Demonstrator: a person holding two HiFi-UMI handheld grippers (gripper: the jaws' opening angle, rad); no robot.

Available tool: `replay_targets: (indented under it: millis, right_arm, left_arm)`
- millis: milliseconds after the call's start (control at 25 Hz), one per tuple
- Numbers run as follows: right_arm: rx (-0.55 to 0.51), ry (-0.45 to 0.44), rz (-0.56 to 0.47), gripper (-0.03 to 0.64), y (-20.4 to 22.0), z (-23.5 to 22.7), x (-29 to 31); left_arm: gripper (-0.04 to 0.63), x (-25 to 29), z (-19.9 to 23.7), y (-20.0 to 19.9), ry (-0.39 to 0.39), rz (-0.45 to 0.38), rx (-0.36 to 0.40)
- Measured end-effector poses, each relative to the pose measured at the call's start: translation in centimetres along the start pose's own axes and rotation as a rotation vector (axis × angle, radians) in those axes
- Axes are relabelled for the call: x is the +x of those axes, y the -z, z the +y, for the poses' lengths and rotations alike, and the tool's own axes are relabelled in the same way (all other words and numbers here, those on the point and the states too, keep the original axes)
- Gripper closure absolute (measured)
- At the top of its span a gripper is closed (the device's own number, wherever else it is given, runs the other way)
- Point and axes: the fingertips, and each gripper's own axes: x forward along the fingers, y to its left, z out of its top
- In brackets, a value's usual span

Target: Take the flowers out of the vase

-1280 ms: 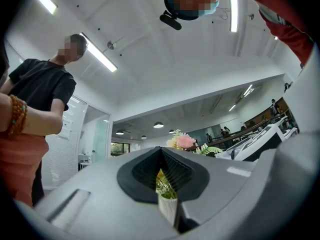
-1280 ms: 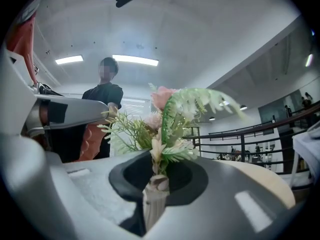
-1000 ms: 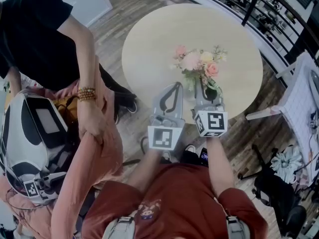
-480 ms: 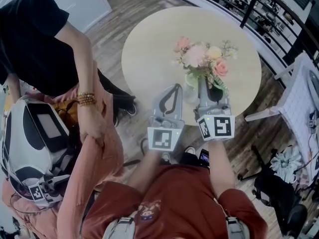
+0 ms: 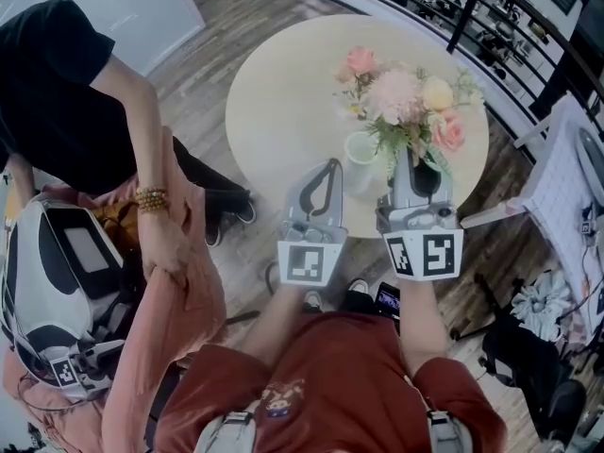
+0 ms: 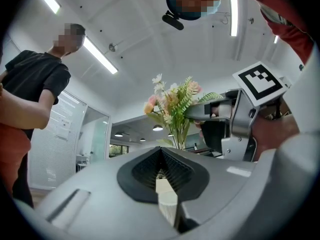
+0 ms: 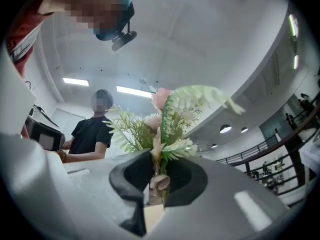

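A bunch of pink, peach and yellow flowers (image 5: 406, 102) with green fern hangs above the round pale table (image 5: 283, 92). My right gripper (image 5: 416, 161) is shut on its stems, just right of the white vase (image 5: 360, 149), which stands upright near the table's front edge. In the right gripper view the stems (image 7: 159, 159) are pinched between the dark pads of that gripper (image 7: 159, 176). My left gripper (image 5: 331, 165) sits left of the vase with its tips together and nothing in them. The left gripper view shows the pads of that gripper (image 6: 161, 166) meeting, with the flowers (image 6: 172, 104) beyond.
A person in a black shirt (image 5: 57, 83) stands at the left. A salmon-coloured sleeve (image 5: 179, 281) and a white-and-black device (image 5: 57, 253) are below. A dark railing (image 5: 491, 8) runs behind the table. A white chair (image 5: 566, 187) stands at the right.
My right gripper has risen with the flowers and the bunch looms larger and higher. The white vase now shows bare beside it. My left gripper has kept still.
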Motion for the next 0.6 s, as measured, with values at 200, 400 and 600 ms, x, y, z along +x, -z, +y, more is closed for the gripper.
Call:
replay_targets:
  millis: [200, 400, 600]
  right_arm:
    - [0.002, 0.018, -0.061, 0.569, -2.5, -1.6, -2.7]
    - [-0.015, 0.039, -0.073, 0.569, -3.7, -1.2, -2.2]
    - [-0.027, 0.082, -0.053, 0.569, -3.2, -2.1, -2.6]
  left_arm:
    - [0.591, -0.5, -2.3, 0.4, 0.011, -0.008, -0.002]
    - [0.591, -0.2, -1.4, -0.4, 0.029, -0.023, -0.002]
    - [0.591, 0.3, -1.4, -0.7, 0.048, -0.026, -0.009]
